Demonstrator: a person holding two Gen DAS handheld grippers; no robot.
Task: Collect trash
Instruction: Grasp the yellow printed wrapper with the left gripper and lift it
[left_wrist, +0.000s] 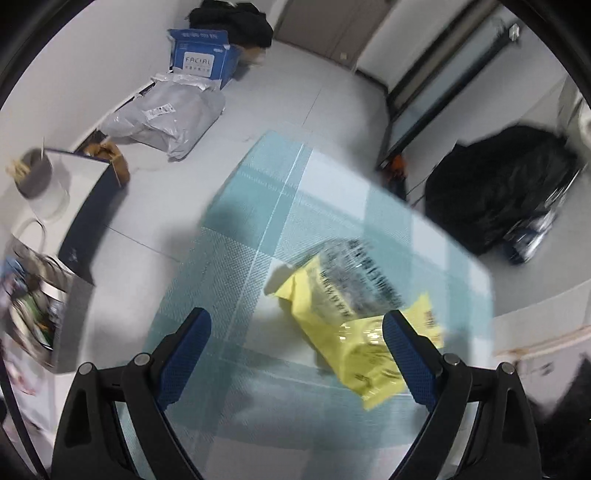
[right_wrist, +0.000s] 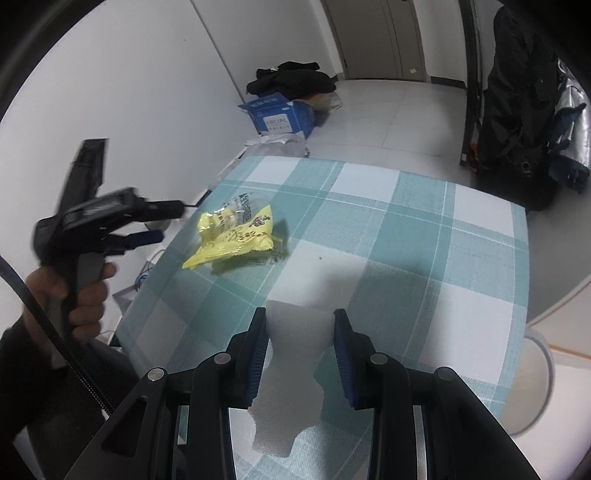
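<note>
Here, my left tool (left_wrist: 295, 354), fingers spread wide, hangs over the yellow snack wrapper (left_wrist: 354, 325) on the checked table (left_wrist: 236, 258), set to straddle it for pickup. To the right, my right tool (right_wrist: 300, 354) clamps a white foam scrap (right_wrist: 291, 373), held low above the table, likely bound for the white bin (right_wrist: 532, 387) beside it.

bare checked tablecloth (right_wrist: 406, 236) around yellow wrapper (right_wrist: 236, 236), approach unobstructed
</note>
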